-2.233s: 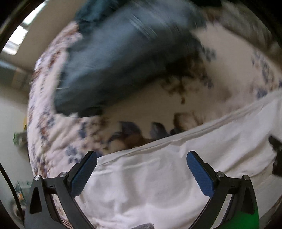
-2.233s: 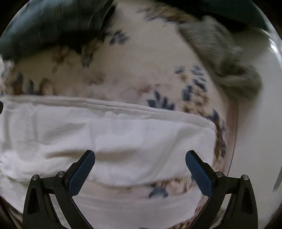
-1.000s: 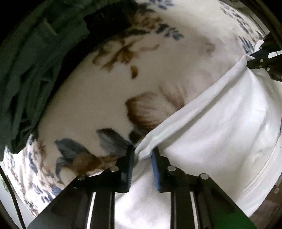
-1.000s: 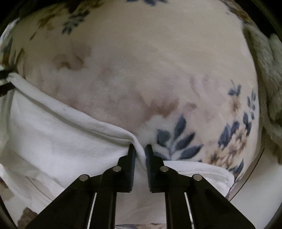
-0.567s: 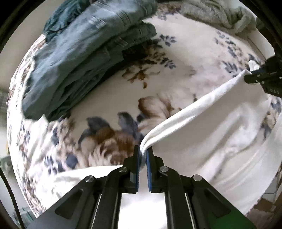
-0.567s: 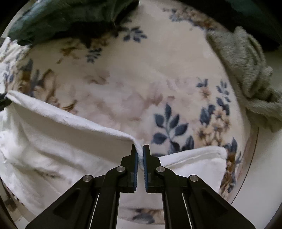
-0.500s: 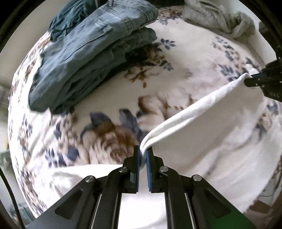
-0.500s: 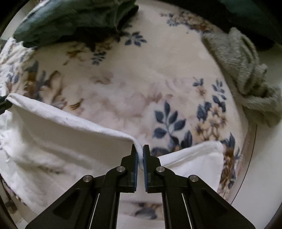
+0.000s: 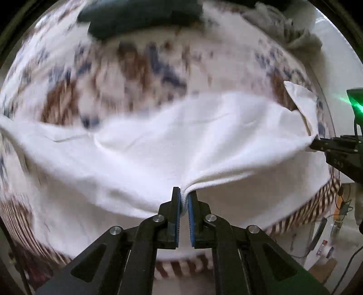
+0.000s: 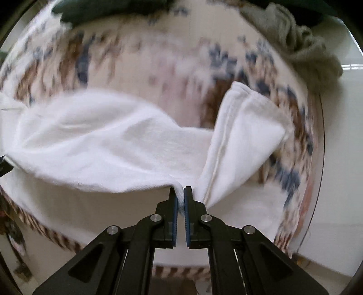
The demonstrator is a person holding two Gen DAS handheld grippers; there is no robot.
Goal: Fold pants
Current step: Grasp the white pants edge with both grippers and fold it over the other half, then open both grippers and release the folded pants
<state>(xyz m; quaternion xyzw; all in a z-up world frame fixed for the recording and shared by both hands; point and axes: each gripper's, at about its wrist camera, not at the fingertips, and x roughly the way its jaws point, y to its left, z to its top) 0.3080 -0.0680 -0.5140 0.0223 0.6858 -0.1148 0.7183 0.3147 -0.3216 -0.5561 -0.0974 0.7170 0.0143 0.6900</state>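
The white pants [image 9: 158,140] lie across a flowered blanket [image 9: 136,63] and are lifted along their near edge. My left gripper [image 9: 184,197] is shut on that edge. My right gripper [image 10: 180,195] is shut on the same edge further right; it also shows at the right of the left wrist view [image 9: 317,145]. The pants [image 10: 102,145] hang stretched between the two grippers. One end [image 10: 247,122] is folded up and stands to the right of my right gripper. Both views are blurred by motion.
A dark blue-green pile of clothes [image 9: 140,18] lies at the far side of the blanket. A grey towel [image 10: 301,38] lies at the far right. The blanket's striped fringe [image 9: 306,208] hangs over the near edge, with floor and cables [image 9: 340,204] beyond.
Both grippers closed on the pants' far edge, then lifted it and pulled it toward the near side of the bed. The pants now hang folded over between them.
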